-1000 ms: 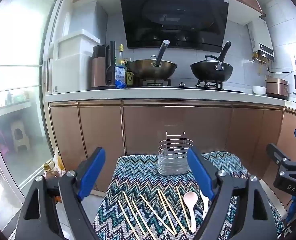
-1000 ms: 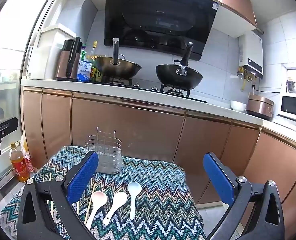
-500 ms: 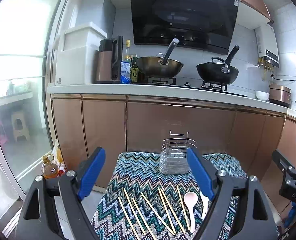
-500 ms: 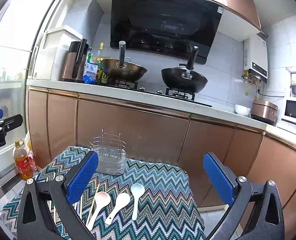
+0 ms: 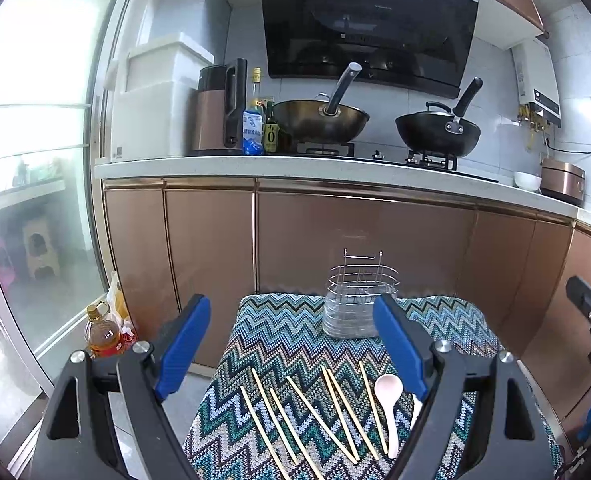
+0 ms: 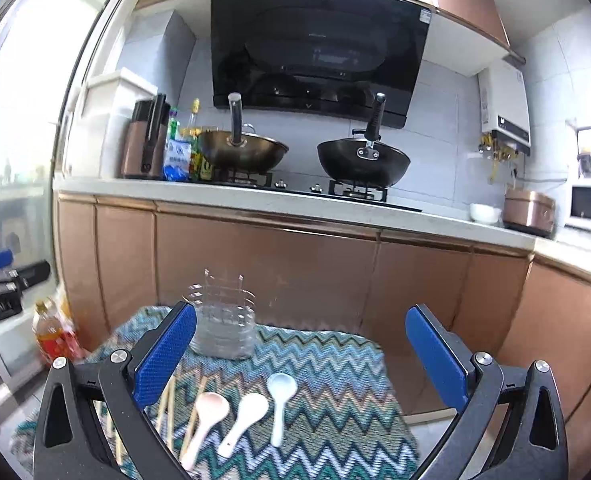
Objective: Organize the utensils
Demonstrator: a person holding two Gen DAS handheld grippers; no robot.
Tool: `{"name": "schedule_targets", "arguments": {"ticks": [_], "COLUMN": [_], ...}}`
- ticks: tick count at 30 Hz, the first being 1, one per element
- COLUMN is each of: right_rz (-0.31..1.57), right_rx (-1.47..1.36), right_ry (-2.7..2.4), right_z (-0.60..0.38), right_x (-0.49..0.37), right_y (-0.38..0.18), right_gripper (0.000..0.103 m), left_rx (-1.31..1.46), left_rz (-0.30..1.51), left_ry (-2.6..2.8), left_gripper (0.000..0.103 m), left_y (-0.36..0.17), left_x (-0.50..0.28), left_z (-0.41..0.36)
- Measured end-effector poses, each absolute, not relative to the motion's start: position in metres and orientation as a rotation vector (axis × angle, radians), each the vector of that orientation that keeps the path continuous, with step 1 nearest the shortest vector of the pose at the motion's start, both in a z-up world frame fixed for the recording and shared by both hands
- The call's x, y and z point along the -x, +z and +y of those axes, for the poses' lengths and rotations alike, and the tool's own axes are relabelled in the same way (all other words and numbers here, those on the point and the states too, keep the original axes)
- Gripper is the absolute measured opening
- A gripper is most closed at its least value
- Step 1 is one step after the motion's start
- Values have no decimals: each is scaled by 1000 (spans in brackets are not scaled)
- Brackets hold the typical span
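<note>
A wire utensil holder (image 5: 358, 300) stands empty at the far edge of a small table with a zigzag cloth (image 5: 287, 336); it also shows in the right wrist view (image 6: 224, 324). Several wooden chopsticks (image 5: 319, 416) lie side by side on the cloth, with a pale spoon (image 5: 389, 396) to their right. The right wrist view shows three spoons (image 6: 247, 412) in a row and chopsticks (image 6: 193, 420) to their left. My left gripper (image 5: 291, 344) is open and empty above the chopsticks. My right gripper (image 6: 299, 352) is open and empty above the spoons.
Copper cabinet fronts (image 5: 335, 248) stand right behind the table under a white counter (image 5: 295, 168) with two woks. An oil bottle (image 5: 103, 332) stands on the floor at the left by a glass door (image 5: 27, 160). The other gripper shows at each view's edge.
Both grippers have drifted a little; the scene has shifted slightly in each view. Both stay open and empty. The utensils have not moved.
</note>
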State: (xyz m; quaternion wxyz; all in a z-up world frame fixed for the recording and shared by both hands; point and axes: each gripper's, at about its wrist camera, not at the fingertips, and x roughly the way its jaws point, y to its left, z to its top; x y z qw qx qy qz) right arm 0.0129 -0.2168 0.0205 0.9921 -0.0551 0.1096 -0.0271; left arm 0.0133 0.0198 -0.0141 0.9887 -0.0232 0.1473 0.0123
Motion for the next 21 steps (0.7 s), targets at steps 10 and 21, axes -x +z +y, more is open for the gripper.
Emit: {"name": "schedule_targets", "arguments": {"ticks": [10, 21], "right_rz": [221, 188], "right_rx": [111, 110], "right_ry": [-69, -50], "right_z": [-218, -221], "right_x": [-13, -13], "right_y": [17, 18], "right_gripper": [103, 103], "left_rx": [11, -26], "left_rz": [267, 271], "left_ry": [52, 61], "left_gripper": [83, 83], "left_y": [-10, -4], "left_x": [-4, -11], "left_z": [10, 1]}}
